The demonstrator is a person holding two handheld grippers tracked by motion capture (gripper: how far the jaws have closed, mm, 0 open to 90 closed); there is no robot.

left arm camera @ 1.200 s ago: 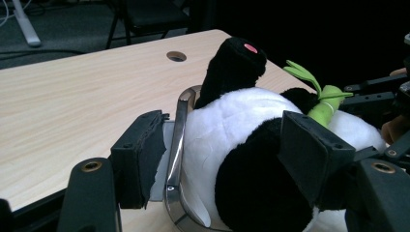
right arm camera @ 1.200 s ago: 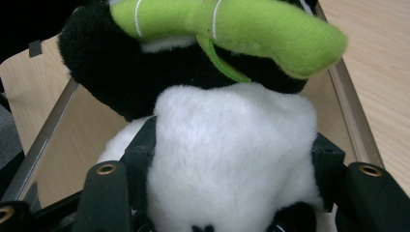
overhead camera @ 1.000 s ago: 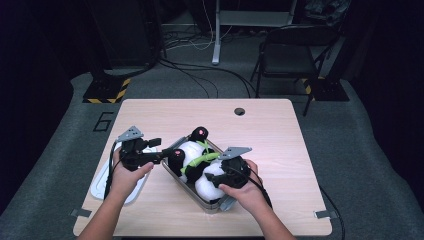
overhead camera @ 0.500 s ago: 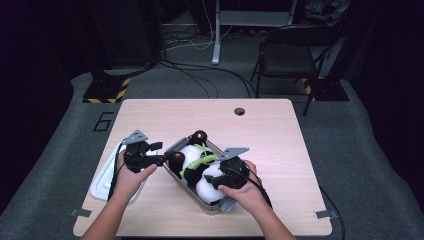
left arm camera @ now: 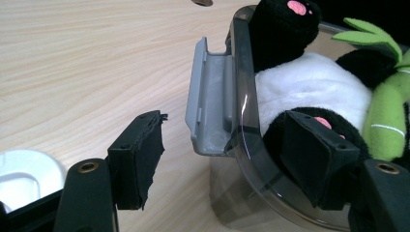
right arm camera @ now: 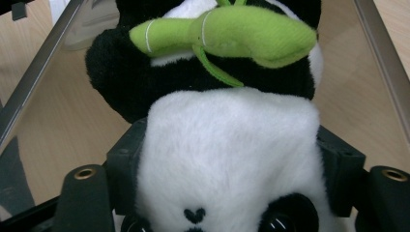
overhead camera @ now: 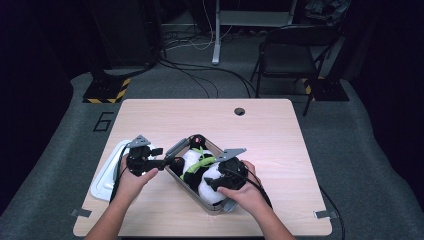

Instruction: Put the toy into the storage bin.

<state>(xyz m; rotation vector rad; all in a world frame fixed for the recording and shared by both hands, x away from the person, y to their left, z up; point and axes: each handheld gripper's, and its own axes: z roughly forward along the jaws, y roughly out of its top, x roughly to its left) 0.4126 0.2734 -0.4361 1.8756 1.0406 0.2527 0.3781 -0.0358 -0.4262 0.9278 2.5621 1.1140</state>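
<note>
High view: left fingers (left arm camera: 232, 159) are sinking wide open astride the box (left arm camera: 246, 140) wall, one outside, one touching the panda (right arm camera: 227, 159). Right fingers (right arm camera: 227, 164), just widening around its head, are loosening their hold, probably releasing it.

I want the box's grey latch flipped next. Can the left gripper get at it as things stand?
Probably yes. The left gripper is open and straddles the clear box wall, with the grey latch just ahead. One jaw is inside against the panda plush, so it may need to back out first.
</note>
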